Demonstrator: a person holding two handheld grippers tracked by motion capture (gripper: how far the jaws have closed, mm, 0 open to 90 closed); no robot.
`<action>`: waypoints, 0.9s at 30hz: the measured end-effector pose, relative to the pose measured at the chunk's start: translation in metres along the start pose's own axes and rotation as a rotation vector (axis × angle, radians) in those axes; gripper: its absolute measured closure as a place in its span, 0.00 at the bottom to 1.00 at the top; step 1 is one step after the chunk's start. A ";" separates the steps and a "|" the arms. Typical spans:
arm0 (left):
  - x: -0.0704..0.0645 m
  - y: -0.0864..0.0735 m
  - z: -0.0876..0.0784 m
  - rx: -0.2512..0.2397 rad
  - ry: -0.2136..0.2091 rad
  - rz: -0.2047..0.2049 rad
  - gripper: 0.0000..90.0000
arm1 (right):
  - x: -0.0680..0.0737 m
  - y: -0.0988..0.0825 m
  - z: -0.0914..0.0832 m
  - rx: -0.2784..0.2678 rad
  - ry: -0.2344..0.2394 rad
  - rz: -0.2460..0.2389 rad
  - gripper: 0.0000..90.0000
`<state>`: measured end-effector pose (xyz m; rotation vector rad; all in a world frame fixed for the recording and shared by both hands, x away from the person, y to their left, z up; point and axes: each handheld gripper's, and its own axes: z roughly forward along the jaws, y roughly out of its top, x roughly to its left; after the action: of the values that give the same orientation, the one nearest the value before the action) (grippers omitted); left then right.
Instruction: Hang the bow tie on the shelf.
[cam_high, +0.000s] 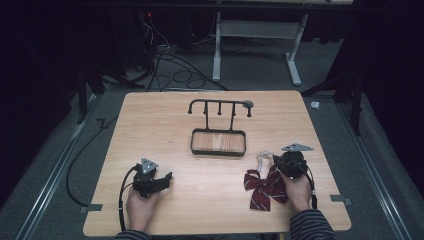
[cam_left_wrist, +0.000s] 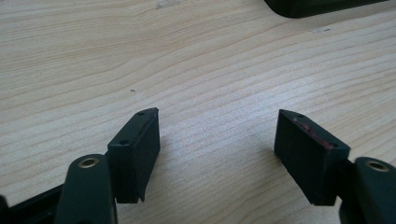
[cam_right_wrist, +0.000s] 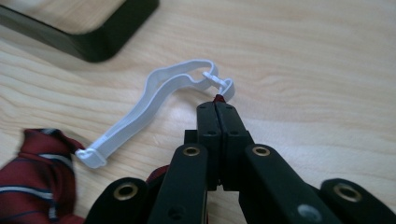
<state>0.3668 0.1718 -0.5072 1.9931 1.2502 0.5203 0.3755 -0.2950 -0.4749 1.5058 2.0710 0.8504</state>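
Your right gripper (cam_right_wrist: 217, 109) has its jaws pressed together on a sliver of the red striped bow tie (cam_high: 265, 187), with a bit of red cloth peeking out at the tips just below the white strap's (cam_right_wrist: 140, 109) clasp. That bow tie lies flat on the wooden table (cam_high: 210, 210) at the near right, touching your right hand (cam_high: 299, 192), its white strap curling away toward the black rack (cam_high: 219, 125) with the tray base at the table's middle. Your left gripper (cam_high: 161, 181) rests on the table at the near left, well apart from the bow tie, its jaws spread wide with bare wood between the pads (cam_left_wrist: 140, 154).
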 end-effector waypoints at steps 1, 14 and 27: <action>0.000 0.000 0.000 0.000 0.000 0.000 0.35 | 0.000 0.000 0.000 0.000 0.000 0.000 1.00; 0.000 0.000 0.000 0.001 0.002 0.003 0.35 | 0.011 0.027 -0.044 -0.116 0.026 -0.093 1.00; -0.001 0.000 0.000 0.000 0.005 0.004 0.36 | 0.028 0.056 -0.080 -0.203 0.039 -0.190 1.00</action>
<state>0.3666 0.1710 -0.5073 1.9962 1.2490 0.5274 0.3518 -0.2739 -0.3781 1.1750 2.0464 0.9881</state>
